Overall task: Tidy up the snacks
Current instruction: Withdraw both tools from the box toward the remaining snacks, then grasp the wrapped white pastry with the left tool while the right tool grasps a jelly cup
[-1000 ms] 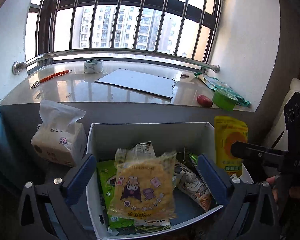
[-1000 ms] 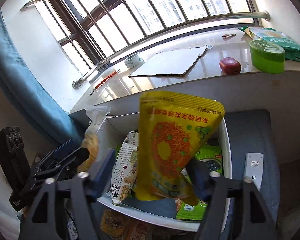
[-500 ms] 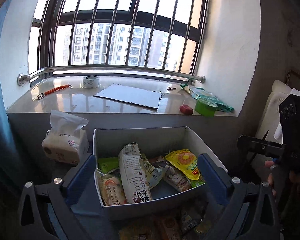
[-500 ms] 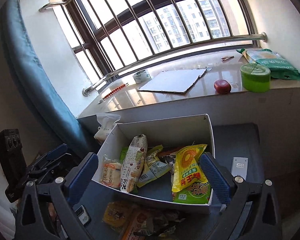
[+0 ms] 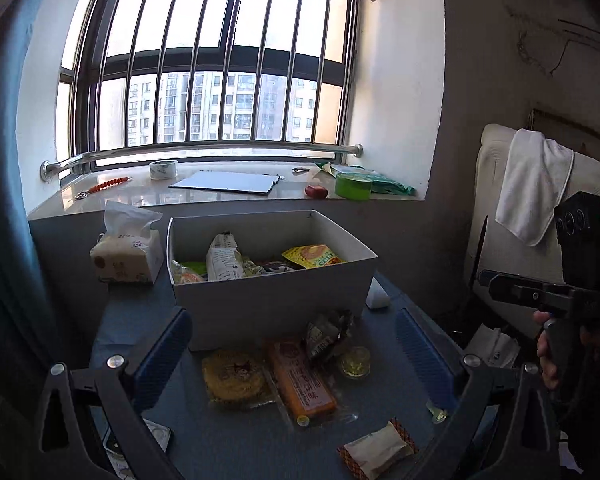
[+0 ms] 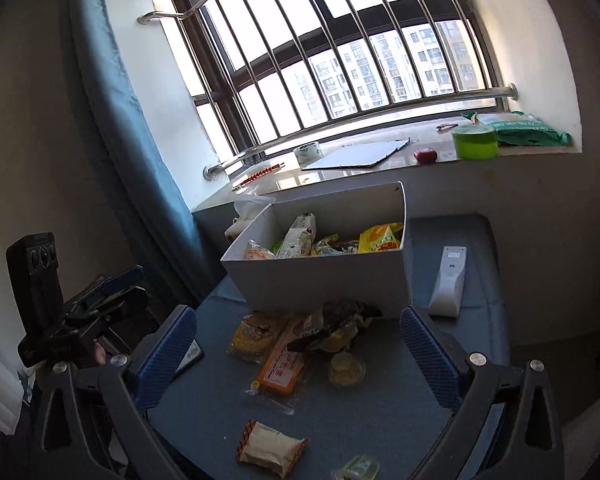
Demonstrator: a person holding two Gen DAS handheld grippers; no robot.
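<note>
Table (image 5: 260, 452) now visible; both claws pulled back from box (image 5: 272, 292), empty.

The white box (image 5: 272, 300) stands mid-surface, its open top unobstructed from above, though packets already crowd its floor. Just in front of its near wall lie loose snacks: a round yellow packet (image 5: 236, 378), an orange bar (image 5: 302, 386), a crumpled wrapper (image 5: 326, 332) and a small jelly cup (image 5: 355, 361). Bare blue surface (image 5: 236, 440) lies nearer. A tissue pack (image 5: 126, 258) flanks the box's left; a white remote (image 6: 448, 280) its right.
</note>
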